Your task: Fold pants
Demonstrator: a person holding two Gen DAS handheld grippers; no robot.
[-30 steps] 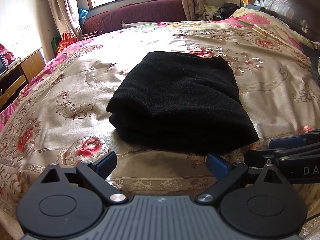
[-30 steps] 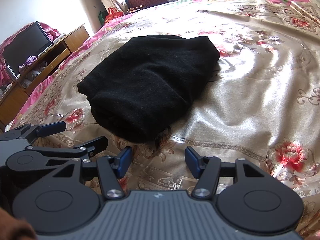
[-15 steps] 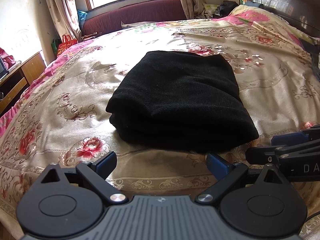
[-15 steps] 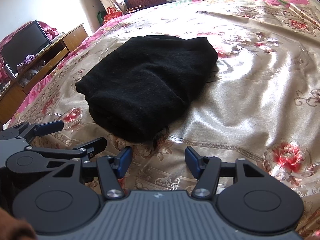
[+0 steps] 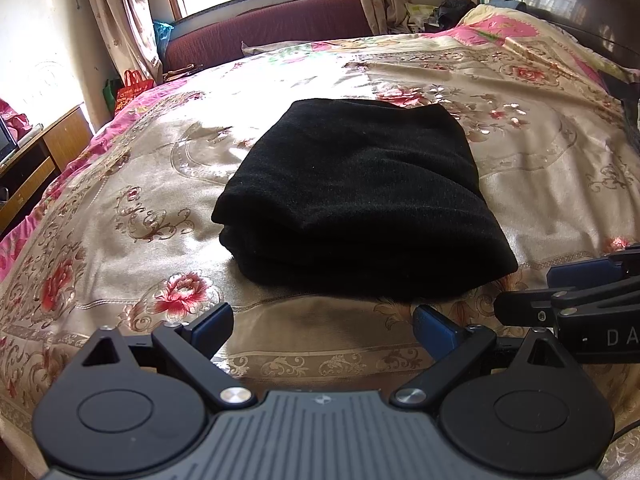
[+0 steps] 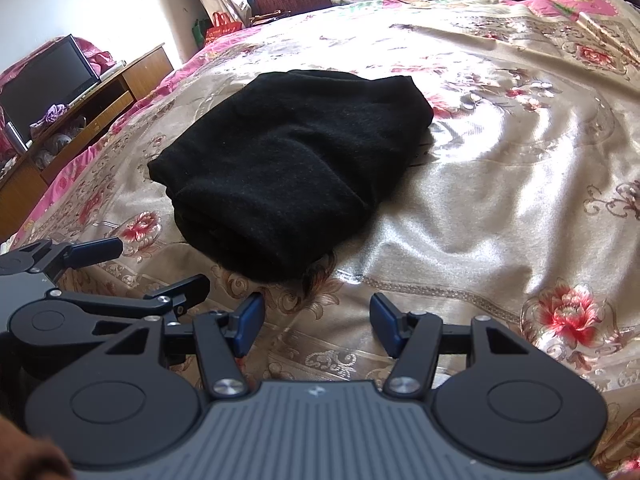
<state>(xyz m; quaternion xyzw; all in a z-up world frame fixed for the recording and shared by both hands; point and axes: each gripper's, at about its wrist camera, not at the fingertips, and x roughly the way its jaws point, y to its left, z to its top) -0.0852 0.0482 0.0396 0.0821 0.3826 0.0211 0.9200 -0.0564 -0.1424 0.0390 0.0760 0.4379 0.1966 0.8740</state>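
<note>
Black pants [image 5: 356, 200] lie folded in a thick stack on the flowered bedspread [image 5: 120, 200]. In the right wrist view the same pants [image 6: 288, 168] sit ahead and slightly left. My left gripper [image 5: 322, 326] hovers just short of the stack's near edge, jaws wide apart, nothing between them. My right gripper [image 6: 316, 322] is also open and empty, near the stack's front right corner. Each gripper shows in the other's view: the right gripper [image 5: 560, 292] at the right edge, the left gripper [image 6: 132, 268] at the lower left.
A dark headboard [image 5: 580, 0] stands at the far right. A maroon sofa [image 5: 272, 36] lies under the window beyond the bed. A wooden cabinet [image 6: 80, 108] with a TV [image 6: 44, 80] lines the bed's left side. Open bedspread [image 6: 500, 184] stretches right of the pants.
</note>
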